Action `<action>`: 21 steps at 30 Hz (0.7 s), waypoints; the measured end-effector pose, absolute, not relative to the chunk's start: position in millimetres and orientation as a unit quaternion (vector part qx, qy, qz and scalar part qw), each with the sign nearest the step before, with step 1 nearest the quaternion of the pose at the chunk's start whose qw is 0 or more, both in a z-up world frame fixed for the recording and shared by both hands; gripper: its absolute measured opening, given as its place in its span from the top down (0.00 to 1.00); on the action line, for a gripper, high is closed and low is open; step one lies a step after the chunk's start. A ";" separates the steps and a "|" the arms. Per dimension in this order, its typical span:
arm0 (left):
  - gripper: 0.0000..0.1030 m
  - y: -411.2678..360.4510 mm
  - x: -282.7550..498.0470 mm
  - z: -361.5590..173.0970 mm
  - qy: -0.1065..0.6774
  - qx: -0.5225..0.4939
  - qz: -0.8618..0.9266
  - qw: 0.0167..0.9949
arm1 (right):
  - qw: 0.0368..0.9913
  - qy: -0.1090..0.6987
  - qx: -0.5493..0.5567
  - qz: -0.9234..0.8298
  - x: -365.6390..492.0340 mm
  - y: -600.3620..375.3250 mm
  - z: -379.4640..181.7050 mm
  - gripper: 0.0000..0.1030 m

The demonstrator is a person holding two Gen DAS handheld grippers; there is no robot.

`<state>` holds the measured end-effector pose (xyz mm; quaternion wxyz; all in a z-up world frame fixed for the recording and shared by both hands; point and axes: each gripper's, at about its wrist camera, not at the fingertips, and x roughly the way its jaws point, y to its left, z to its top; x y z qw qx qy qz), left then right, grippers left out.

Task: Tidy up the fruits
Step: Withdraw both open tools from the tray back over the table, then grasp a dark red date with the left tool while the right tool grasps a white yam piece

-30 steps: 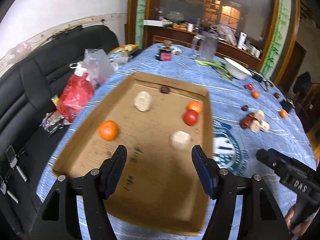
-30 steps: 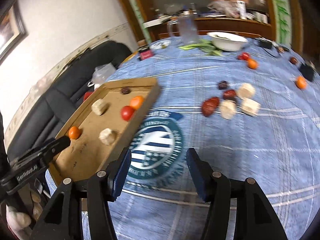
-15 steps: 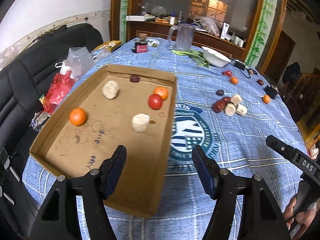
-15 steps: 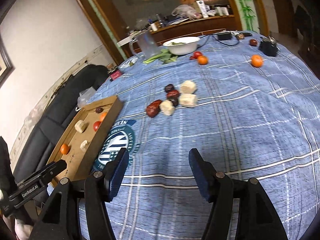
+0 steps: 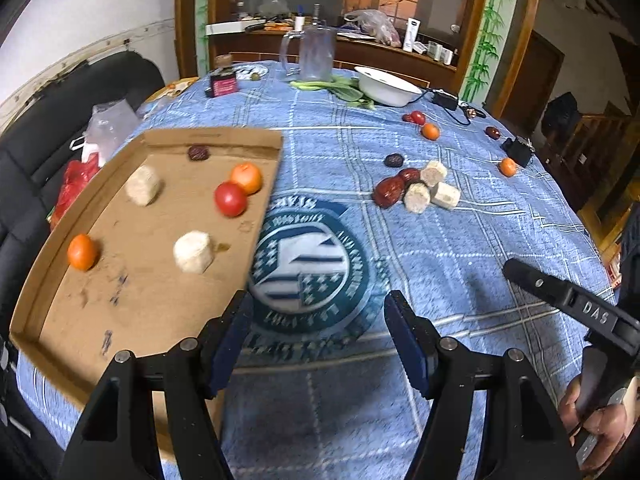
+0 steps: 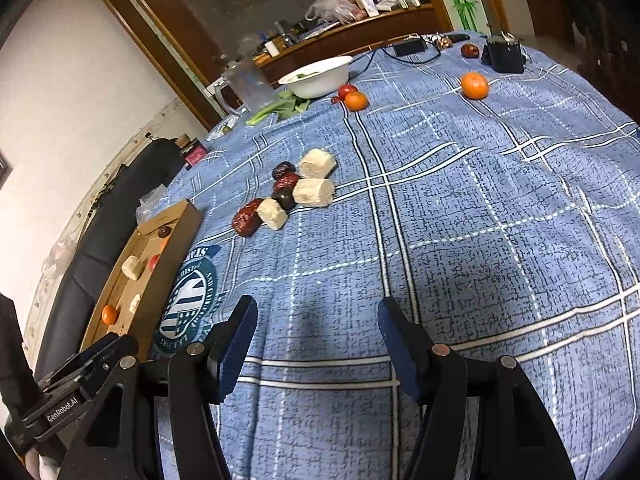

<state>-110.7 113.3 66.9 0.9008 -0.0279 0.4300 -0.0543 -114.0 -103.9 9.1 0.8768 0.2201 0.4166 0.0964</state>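
Observation:
A shallow cardboard tray point(image 5: 152, 312) lies on the left of the blue tablecloth; it also shows in the right wrist view point(image 6: 172, 248). In it are two oranges point(image 5: 82, 252), a tomato point(image 5: 230, 199), two pale chunks point(image 5: 193, 257) and a dark date point(image 5: 198, 152). A cluster of dates and pale chunks point(image 5: 416, 190) lies mid-table, also in the right wrist view point(image 6: 292, 196). More oranges point(image 6: 475, 85) and a tomato point(image 6: 347, 90) lie farther back. My left gripper point(image 5: 316, 336) is open and empty over the cloth emblem. My right gripper point(image 6: 316, 340) is open and empty above bare cloth.
A white bowl point(image 5: 386, 86), greens, a clear jug point(image 5: 314, 54) and a small jar point(image 5: 222, 82) stand at the far edge. A black box point(image 6: 502, 56) and cables lie far right. A black sofa with bags point(image 5: 76, 176) runs along the left.
Both grippers have swung right, away from the tray and toward the middle of the table. Both stay open and empty. No fruit has moved.

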 end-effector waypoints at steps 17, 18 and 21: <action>0.35 67.5 11.5 59.3 0.431 -0.079 -0.094 0.894 | 0.910 0.386 0.127 0.088 -12.5 -106.9 42.7 0.35; 0.35 68.9 20.4 56.3 0.431 -0.087 -0.095 0.893 | 0.911 0.385 0.120 0.088 -5.8 -105.4 41.0 0.35; 0.35 70.8 29.9 51.5 0.420 -0.091 -0.112 0.896 | 0.905 0.385 0.142 0.113 5.8 -106.9 26.6 0.35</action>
